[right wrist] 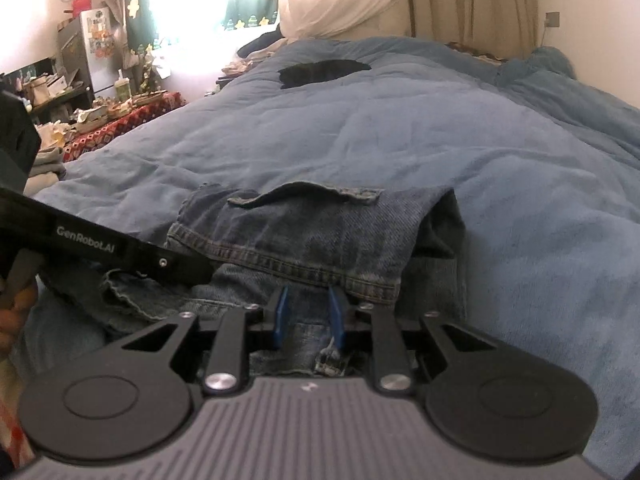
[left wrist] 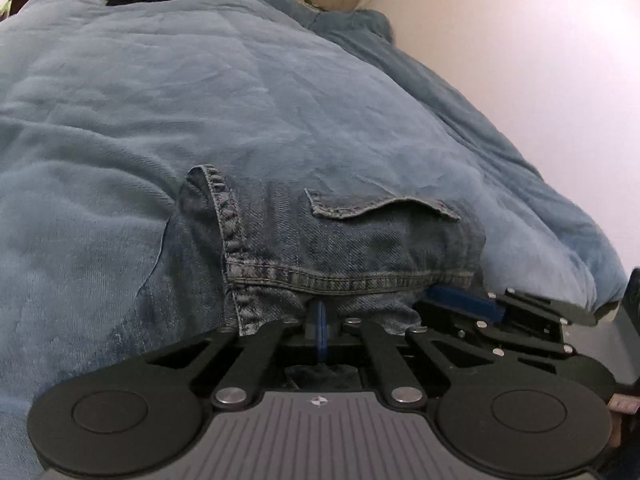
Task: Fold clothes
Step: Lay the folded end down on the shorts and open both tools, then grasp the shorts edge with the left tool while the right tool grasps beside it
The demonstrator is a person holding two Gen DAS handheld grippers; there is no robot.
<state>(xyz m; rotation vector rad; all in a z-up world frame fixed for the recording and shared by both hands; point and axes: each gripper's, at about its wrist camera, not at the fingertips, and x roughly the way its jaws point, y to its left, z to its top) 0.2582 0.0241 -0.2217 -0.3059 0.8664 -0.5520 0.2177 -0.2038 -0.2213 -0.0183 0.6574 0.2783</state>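
So the denim jeans (left wrist: 352, 248) are lying on the bed, on top of a blue fleece blanket (left wrist: 200, 100), bunched into a folded wad with a pocket flap (left wrist: 384, 206) facing up and a thick stitched hem running across just above both tools. In the left wrist view the left tool (left wrist: 320, 320) sits at 6 o'clock, blue pads pressed together right under that hem with denim draped over the tips; can't really see whether cloth is caught between them. The right tool (left wrist: 460, 300) pokes in from about 4 o'clock, just beside it. In the right wrist view the right tool (right wrist: 308, 312) has its blue fingers (right wrist: 282, 312) a bit apart, tips tucked under the hem edge with denim between them, though whether the pads actually press on it I can't tell. The left tool's black body comes in from 9 o'clock across the jeans. A black garment (right wrist: 324, 72) lies well apart at 12 o'clock on the blanket, and a cluttered side table (right wrist: 120, 120) sits around 10 o'clock by the bright window
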